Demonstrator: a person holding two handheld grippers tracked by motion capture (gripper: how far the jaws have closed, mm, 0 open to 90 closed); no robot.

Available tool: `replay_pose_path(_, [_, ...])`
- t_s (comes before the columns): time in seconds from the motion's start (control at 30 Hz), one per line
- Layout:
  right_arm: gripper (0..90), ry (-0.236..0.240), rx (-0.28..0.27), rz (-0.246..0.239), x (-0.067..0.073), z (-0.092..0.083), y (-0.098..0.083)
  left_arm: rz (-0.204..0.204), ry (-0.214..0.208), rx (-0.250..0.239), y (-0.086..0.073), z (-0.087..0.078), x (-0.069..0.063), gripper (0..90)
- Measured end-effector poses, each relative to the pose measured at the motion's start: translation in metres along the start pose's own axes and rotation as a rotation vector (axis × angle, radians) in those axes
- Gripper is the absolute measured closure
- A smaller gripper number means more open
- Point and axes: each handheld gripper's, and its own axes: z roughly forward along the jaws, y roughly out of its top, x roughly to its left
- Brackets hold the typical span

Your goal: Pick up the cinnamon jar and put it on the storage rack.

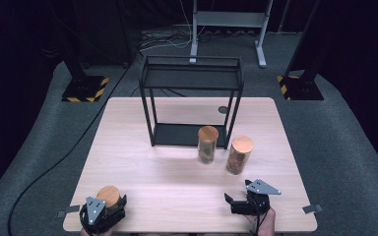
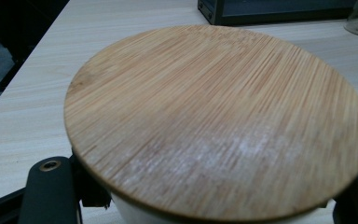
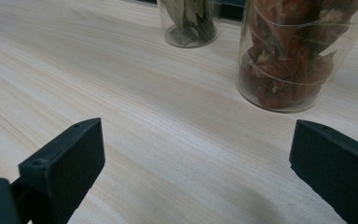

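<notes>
So the left gripper (image 1: 109, 209) is clamped around a jar with a bamboo lid (image 2: 214, 121), down at the near left corner of the table (image 1: 142, 172), and you can see its jaws hugging both sides of the jar under the lid. The right gripper (image 3: 196, 172) is spread wide with nothing in it, resting near the front edge, the jar of red dried stuff (image 3: 298, 51) and the leaf jar (image 3: 189, 21) well ahead of it.

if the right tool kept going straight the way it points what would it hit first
Most likely the clear glass jar of red dried chillies with a wooden lid, just right of centre ahead of the open right tool. Bare table lies between them. Depth is unclear, so it might slip past on the jar's left.
</notes>
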Motion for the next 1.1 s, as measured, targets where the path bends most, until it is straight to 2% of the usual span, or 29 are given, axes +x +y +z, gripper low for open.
replay_pose_path(0.4, [2.6, 0.000, 0.000, 0.002, 0.000, 0.000, 0.000, 0.000, -0.027, 0.004, 0.001, -0.001, 0.003, 25.1])
replay_pose_path(1.1, [2.7, 0.008, -0.002, 0.004, -0.001, 0.000, 0.000, 0.042, -0.058, -0.010, 0.012, 0.002, -0.008, 25.2])
